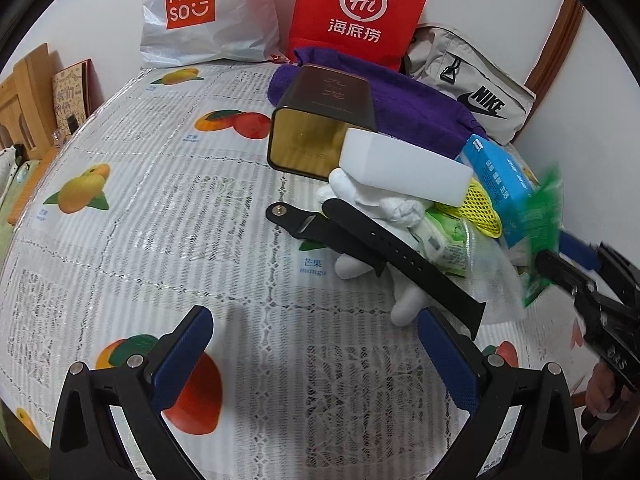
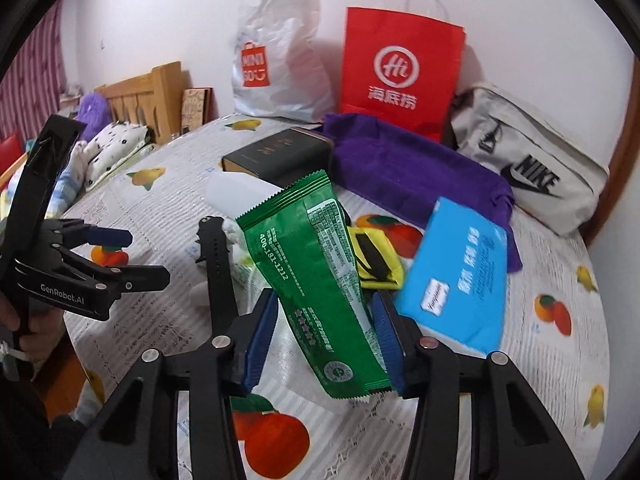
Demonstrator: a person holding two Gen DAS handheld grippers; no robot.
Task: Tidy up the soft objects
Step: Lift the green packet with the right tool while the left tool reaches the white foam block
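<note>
A pile lies on the fruit-print tablecloth (image 1: pixel 160 240): a white glove (image 1: pixel 376 200), a black watch strap (image 1: pixel 384 248), a white block (image 1: pixel 400 164), a yellow mesh piece (image 1: pixel 480 208), a blue pack (image 1: pixel 500 176) and a purple towel (image 1: pixel 400 100). My left gripper (image 1: pixel 316 344) is open and empty, just short of the strap and glove. My right gripper (image 2: pixel 324 328) is closed on a green packet (image 2: pixel 316 264) and holds it above the pile. The packet shows blurred in the left wrist view (image 1: pixel 544 216).
A dark and gold tin (image 1: pixel 320 132) lies behind the white block. A Miniso bag (image 1: pixel 200 12), a red paper bag (image 1: pixel 360 12) and a grey Nike bag (image 1: pixel 472 84) stand along the wall. A wooden bed frame (image 2: pixel 140 92) is at the left.
</note>
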